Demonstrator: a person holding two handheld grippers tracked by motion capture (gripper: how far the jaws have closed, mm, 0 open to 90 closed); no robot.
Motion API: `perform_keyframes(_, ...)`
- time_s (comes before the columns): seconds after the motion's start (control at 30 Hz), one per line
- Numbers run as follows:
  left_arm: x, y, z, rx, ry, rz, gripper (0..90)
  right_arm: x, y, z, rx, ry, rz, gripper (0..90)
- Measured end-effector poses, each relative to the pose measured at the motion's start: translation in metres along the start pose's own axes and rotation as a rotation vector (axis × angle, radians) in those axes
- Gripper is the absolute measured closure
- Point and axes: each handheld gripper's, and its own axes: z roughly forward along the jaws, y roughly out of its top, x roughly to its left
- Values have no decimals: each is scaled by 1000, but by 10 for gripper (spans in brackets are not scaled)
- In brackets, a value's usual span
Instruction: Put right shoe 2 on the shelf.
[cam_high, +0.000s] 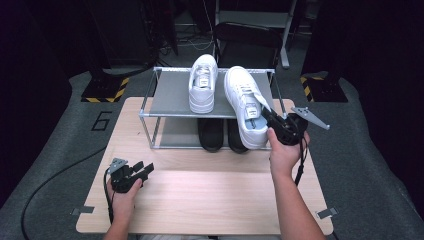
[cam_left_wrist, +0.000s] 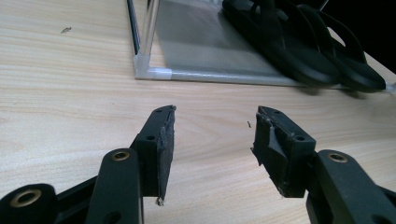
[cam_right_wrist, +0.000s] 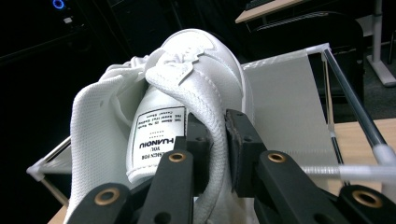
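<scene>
High view: grey two-tier metal-frame shoe rack (cam_high: 170, 95) on pale wood table (cam_high: 200, 200), one white lace-up sneaker (cam_high: 203, 82) on top shelf, black sandals (cam_high: 211, 134) on lower shelf. Second white sneaker (cam_high: 247, 107) lies w/ heel past the rack's front edge. Right gripper (cam_high: 267, 116) pinches its heel collar, jaws clamped tight on the fabric. Left gripper (cam_high: 145, 170) rests on table, jaws spread, holding nothing.

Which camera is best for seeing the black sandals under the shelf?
The left gripper view: the black sandals lie close and clear there, side by side on the rack's lower shelf. In the high view, the sandals are mostly hidden under the top shelf, with just their near ends poking out.
</scene>
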Motion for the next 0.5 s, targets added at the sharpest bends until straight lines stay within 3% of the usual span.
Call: perform_keyframes(0.5,3,-1,-1,4,2,-12,479,0,25,51,24,-57,25,802)
